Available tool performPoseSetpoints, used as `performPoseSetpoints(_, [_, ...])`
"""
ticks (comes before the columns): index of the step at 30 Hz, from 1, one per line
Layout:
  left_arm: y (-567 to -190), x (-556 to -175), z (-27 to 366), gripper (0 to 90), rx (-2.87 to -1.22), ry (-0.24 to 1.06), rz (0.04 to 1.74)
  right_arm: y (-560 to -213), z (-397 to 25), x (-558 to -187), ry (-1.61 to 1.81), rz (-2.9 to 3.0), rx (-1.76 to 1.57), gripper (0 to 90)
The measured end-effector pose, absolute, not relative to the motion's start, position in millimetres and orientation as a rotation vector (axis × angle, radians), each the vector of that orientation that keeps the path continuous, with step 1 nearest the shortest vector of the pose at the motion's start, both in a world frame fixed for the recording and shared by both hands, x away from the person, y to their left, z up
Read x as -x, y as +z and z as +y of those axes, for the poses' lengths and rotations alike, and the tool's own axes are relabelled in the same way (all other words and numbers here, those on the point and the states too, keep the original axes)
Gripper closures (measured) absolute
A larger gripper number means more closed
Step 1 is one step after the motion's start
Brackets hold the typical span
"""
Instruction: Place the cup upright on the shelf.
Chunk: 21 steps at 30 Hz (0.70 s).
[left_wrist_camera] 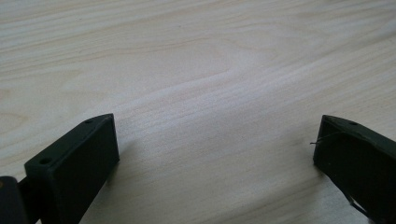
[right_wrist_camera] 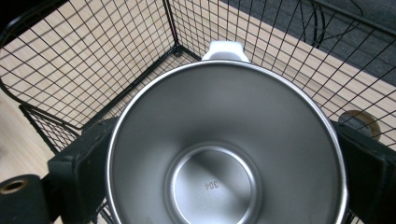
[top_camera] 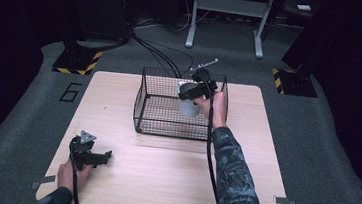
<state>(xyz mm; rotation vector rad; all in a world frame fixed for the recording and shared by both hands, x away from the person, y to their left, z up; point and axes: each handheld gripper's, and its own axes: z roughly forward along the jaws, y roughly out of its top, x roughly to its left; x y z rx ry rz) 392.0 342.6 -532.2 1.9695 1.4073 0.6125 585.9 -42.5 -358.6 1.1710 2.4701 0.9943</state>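
While the right gripper (top_camera: pixel 190 94) squeezes the steel cup (right_wrist_camera: pixel 224 154) from both sides above the wire basket (top_camera: pixel 159 127), probably to drop it in, the left gripper (top_camera: pixel 106 156) rests wide open and empty on the wooden table (top_camera: pixel 162 175).

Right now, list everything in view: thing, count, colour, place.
table: one, light wood, centre of the high view.
basket: one, black wire, on the table's far half.
cup: one, steel inside with a white handle, held over the basket, mouth toward the right gripper view; "304" stamped in its bottom.
round thing: one, brownish, beyond the basket's mesh; cannot tell what it is.
floor number 6: one, black, left of the table.
striped bases: two, black and yellow, on the floor at both far corners.
grey frame: one, far back.
left gripper: black, open, low over the table's near left.
right gripper: black, shut on the cup.
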Motion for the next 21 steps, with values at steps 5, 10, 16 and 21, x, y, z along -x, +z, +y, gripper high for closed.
performPoseSetpoints(5, [-532, -392, 342, 0.0, -1.968, 0.612, 1.408, -366, -38, -588, 0.977, 2.474, -1.202, 5.7])
performPoseSetpoints(10, [-532, -392, 342, 0.0, -1.968, 0.612, 1.408, -369, -34, -590, 0.973, 2.481, -1.200, 5.7])
performPoseSetpoints(16, [-532, -392, 342, 0.0, -1.967, 0.612, 1.409, -376, -30, -591, 0.952, 2.496, -1.202, 5.7])
performPoseSetpoints(21, [-532, -392, 342, 0.0, -1.966, 0.614, 1.407, -385, -29, -593, 0.934, 2.506, -1.201, 5.7])
